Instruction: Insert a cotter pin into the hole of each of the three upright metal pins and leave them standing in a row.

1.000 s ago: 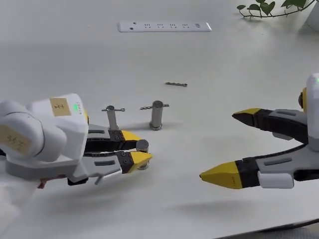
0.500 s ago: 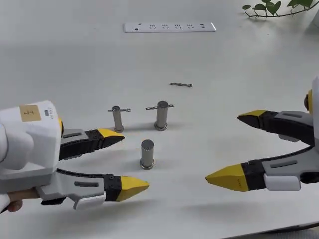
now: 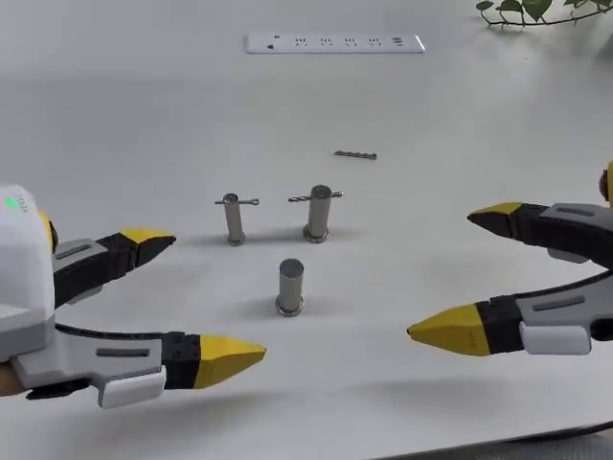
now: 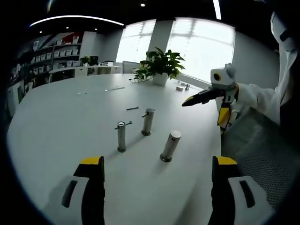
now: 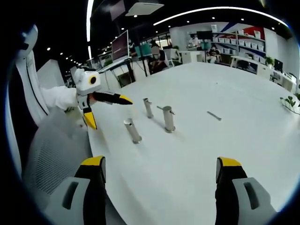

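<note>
Nothing legible: no word, number or brand can be read on the white workbench (image 3: pixel 460 125). The power strip (image 3: pixel 335 42) at the workbench's far edge carries only small dark marks, too small to make out. Beyond the workbench, a red patch (image 4: pixel 71 37) above the shelves (image 4: pixel 56 56) is too blurred to read.
</note>
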{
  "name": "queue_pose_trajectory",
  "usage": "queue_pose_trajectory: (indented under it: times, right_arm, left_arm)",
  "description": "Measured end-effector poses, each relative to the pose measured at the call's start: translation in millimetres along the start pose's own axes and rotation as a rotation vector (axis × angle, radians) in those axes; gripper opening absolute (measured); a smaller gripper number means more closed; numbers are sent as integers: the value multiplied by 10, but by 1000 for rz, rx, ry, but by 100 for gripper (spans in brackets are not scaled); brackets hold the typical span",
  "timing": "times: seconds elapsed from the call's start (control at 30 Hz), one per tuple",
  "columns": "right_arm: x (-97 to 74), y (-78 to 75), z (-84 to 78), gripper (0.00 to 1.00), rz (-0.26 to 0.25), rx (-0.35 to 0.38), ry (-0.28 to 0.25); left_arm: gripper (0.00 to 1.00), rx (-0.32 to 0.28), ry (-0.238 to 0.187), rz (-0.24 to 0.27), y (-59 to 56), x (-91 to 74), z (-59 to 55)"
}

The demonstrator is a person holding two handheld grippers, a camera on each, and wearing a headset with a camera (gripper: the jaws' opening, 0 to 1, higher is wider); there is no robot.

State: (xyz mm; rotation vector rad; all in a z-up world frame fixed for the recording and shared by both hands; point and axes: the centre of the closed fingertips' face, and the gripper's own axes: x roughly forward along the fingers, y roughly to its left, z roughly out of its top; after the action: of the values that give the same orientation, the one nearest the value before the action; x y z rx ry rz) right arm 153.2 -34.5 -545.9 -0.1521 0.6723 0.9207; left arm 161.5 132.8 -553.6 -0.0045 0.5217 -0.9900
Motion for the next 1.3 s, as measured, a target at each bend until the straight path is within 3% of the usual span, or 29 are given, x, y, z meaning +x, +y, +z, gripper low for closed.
queue_pose_trajectory:
  times: [0.5, 0.63, 0.8, 0.9, 1.1, 1.3]
  right_arm:
    - [17, -139, 80, 95, -5, -45, 38]
    - [18, -224, 137, 94, -11, -68, 53]
    - [66, -464, 199, 87, -39, -78, 61]
    - [95, -529, 188, 86, -34, -104, 94]
    - [155, -647, 202, 83, -36, -150, 145]
    - [251, -754, 295, 68, -32, -170, 165]
  left_arm:
    - [99, -27, 35, -6, -74, -22, -151]
    - [99, -51, 20, 0, -69, -56, -154]
    - [99, -84, -10, 18, -33, -96, -125]
    - [99, -113, -41, 25, -14, -133, -87]
    - [99, -119, -55, 35, 1, -172, -76]
    - [99, -116, -44, 42, 1, -195, -116]
